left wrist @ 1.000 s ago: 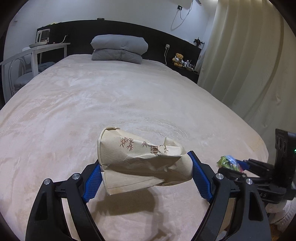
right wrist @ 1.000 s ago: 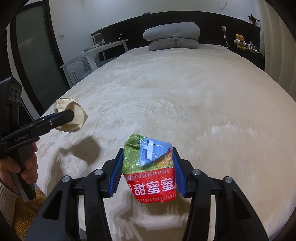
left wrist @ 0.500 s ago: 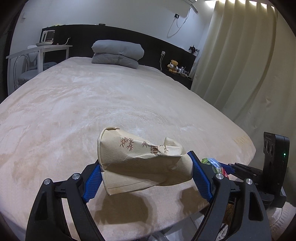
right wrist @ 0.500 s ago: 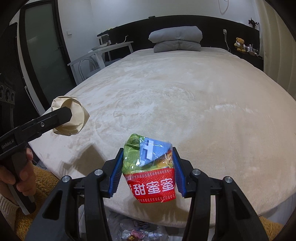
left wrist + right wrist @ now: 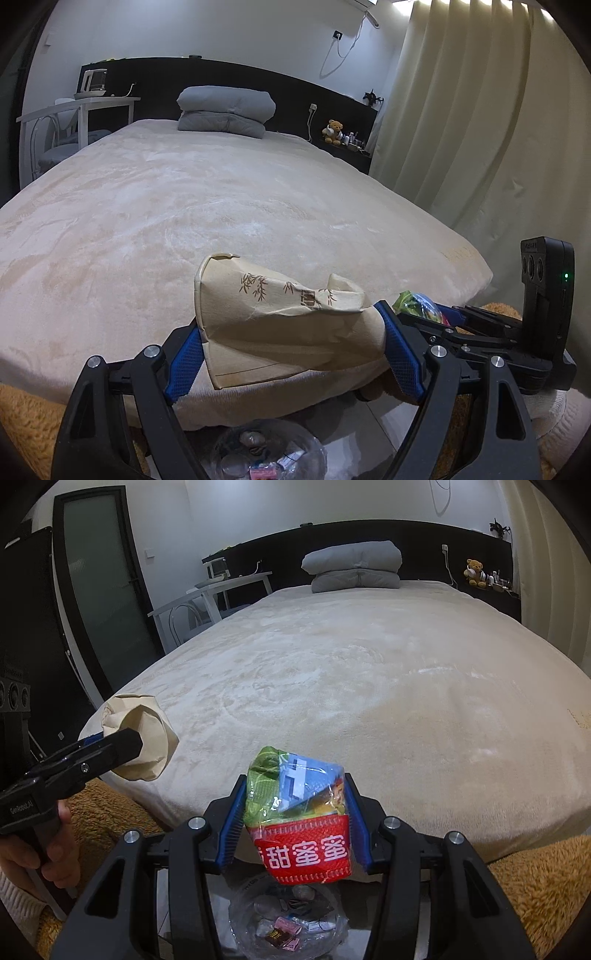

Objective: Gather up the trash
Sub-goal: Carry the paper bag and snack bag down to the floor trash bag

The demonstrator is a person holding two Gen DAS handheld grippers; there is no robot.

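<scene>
The left tool (image 5: 291, 354) was clenched on a crumpled beige paper bag (image 5: 280, 325) printed with bamboo sprigs, its 2 blue pads pressed against the bag's ends, low in the centre of the left wrist view. In the right wrist view the same bag (image 5: 142, 738) appeared at the left edge, gripped by the black tool that a hand (image 5: 55, 856) in a pale knitted cuff carried. The right tool (image 5: 295, 819) was clenched on a snack packet (image 5: 299, 812), green and blue on top with a red band of white characters, held between its 2 blue pads in the lower centre of the frame. Both items hung past the near edge of the bed (image 5: 369, 686), whose cream plush cover filled the middle of each view. Below the tools, at the bottom of both frames, sat a clear plastic-lined bin (image 5: 288, 923) with small wrappers inside, on a pale floor beside a tan shaggy rug (image 5: 535, 878). Folded grey bedding (image 5: 225, 110) lay at the head of the bed in the upper centre, and a teddy bear (image 5: 334, 131) sat to its right, near the curtain (image 5: 480, 129).
</scene>
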